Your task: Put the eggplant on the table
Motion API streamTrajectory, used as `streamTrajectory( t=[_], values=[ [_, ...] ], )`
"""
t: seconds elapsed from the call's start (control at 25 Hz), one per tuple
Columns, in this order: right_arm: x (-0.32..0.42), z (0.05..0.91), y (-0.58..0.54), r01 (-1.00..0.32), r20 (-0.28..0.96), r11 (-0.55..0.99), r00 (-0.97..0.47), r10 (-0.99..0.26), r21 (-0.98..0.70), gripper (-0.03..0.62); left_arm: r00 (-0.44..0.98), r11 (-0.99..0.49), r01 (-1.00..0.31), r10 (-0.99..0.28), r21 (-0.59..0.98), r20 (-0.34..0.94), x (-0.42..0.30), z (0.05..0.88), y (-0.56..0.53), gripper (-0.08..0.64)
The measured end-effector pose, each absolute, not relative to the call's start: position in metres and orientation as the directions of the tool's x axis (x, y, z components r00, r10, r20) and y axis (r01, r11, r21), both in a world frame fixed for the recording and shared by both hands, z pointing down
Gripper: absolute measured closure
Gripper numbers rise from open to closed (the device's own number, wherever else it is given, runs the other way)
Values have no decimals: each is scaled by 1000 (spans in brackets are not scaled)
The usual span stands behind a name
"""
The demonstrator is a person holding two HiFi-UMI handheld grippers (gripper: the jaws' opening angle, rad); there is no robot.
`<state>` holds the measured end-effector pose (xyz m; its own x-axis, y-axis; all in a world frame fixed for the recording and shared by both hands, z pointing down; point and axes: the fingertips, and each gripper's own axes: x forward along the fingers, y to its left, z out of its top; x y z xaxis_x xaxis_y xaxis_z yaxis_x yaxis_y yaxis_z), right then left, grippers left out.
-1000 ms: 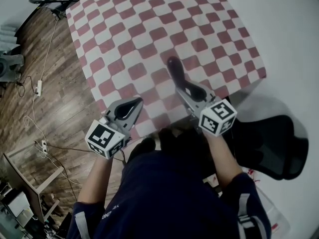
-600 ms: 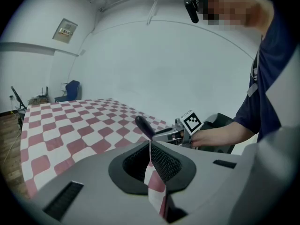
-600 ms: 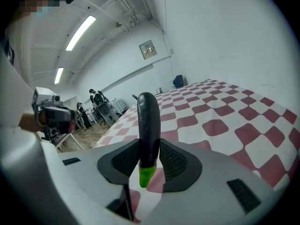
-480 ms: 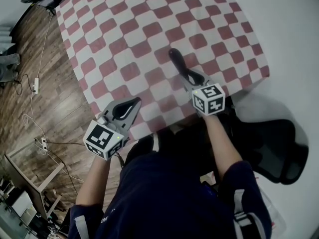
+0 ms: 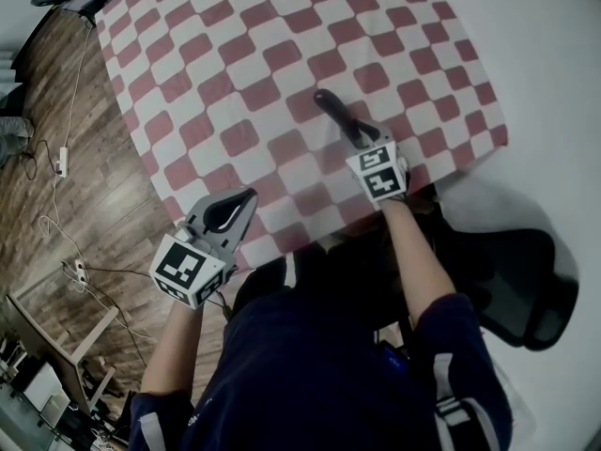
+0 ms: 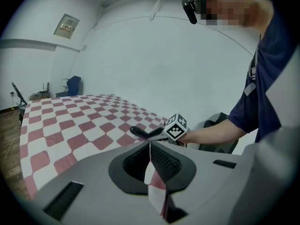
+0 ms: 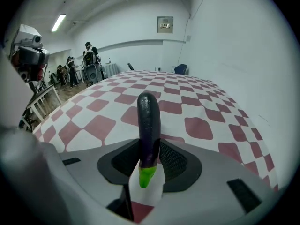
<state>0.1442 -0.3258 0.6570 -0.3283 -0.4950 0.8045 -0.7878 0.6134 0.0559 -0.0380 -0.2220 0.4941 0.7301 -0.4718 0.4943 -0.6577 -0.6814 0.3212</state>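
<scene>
Head view, looking steeply down, has the right gripper (image 5: 354, 133) just right of the frame's centre, over the near part of the table (image 5: 235, 64), which is covered by a red and white checked cloth (image 5: 282, 26). Its jaws are partly open and pressed against the eggplant (image 5: 331, 109), whose dark purple body sticks out past the fingertips toward the upper left. Right gripper view confirms the grip: the eggplant (image 7: 149, 118) stands between the two pads with its green stem end toward the camera and its rounded dark end pointing away over the cloth. Whether the vegetable touches the cloth cannot be told. The left gripper (image 5: 244, 198) sits at lower left, at the table's near edge and well apart from the right one. In the left gripper view its jaws (image 6: 150, 146) meet at the tips with nothing between them, and the right gripper's marker cube (image 6: 176, 127) shows beyond them. A black chair (image 5: 526, 280) stands at lower right, and wooden floor (image 5: 56, 111) fills the left side.
</scene>
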Motion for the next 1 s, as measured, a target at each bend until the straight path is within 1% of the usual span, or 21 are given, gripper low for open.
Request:
streamTrajectory(
  t=[0.24, 0.48, 0.52, 0.56, 0.6, 1.0],
  values=[
    [146, 675, -327, -783, 823, 618, -301, -482, 75, 446, 732, -680, -654, -462, 330, 501, -38, 500, -221, 529],
    [146, 677, -323, -793, 808, 606, -319, -495, 58, 441, 739, -684, -646, -447, 339, 505, -39, 504, -218, 529],
    [146, 676, -322, -794, 803, 606, -326, -499, 54, 417, 740, -687, -643, -443, 339, 505, -38, 504, -217, 528],
    [145, 674, -322, -794, 797, 606, -333, -504, 51, 378, 742, -689, -641, -441, 339, 506, -38, 505, -216, 529],
    [145, 670, -322, -795, 789, 604, -339, -512, 51, 373, 742, -688, -641, -440, 341, 507, -38, 504, -215, 529],
    [140, 608, -310, -813, 695, 580, -392, -603, 45, 367, 761, -710, -621, -444, 333, 473, -41, 491, -205, 529]
  ],
)
